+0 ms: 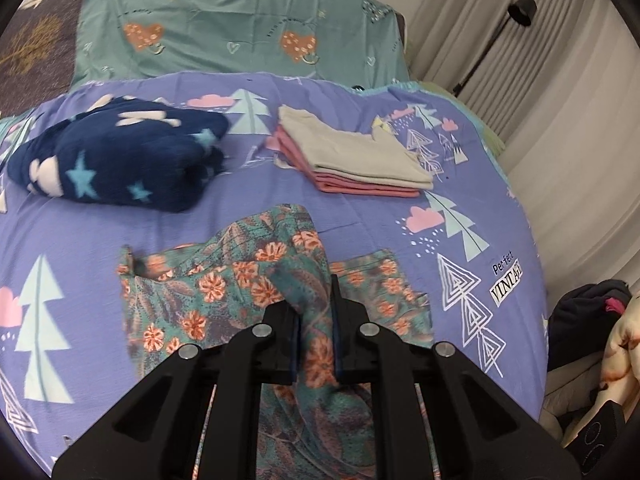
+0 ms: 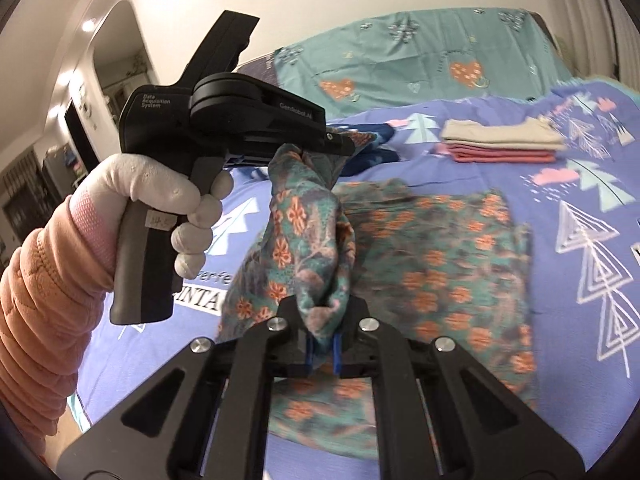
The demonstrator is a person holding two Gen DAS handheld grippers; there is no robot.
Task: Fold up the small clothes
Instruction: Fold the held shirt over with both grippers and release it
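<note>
A teal floral garment [image 1: 224, 292] lies spread on the purple bedspread [image 1: 360, 220], with one part lifted off it. My left gripper [image 1: 314, 300] is shut on a bunched fold of this cloth. In the right wrist view the same floral garment [image 2: 440, 260] lies flat to the right, and a twisted strip of it rises between both tools. My right gripper [image 2: 323, 304] is shut on the lower end of that strip. The left gripper [image 2: 340, 146], held by a white-gloved hand [image 2: 168, 196], pinches the upper end. A folded beige and pink stack [image 1: 352, 160] sits farther back.
A navy fleece with stars [image 1: 120, 160] lies bunched at the back left of the bed. Teal heart-print bedding [image 1: 240, 20] covers the head end. Curtains [image 1: 540, 100] and a black lamp stand [image 1: 496, 40] are at the right, with a heap of clothes [image 1: 588, 312] beside the bed.
</note>
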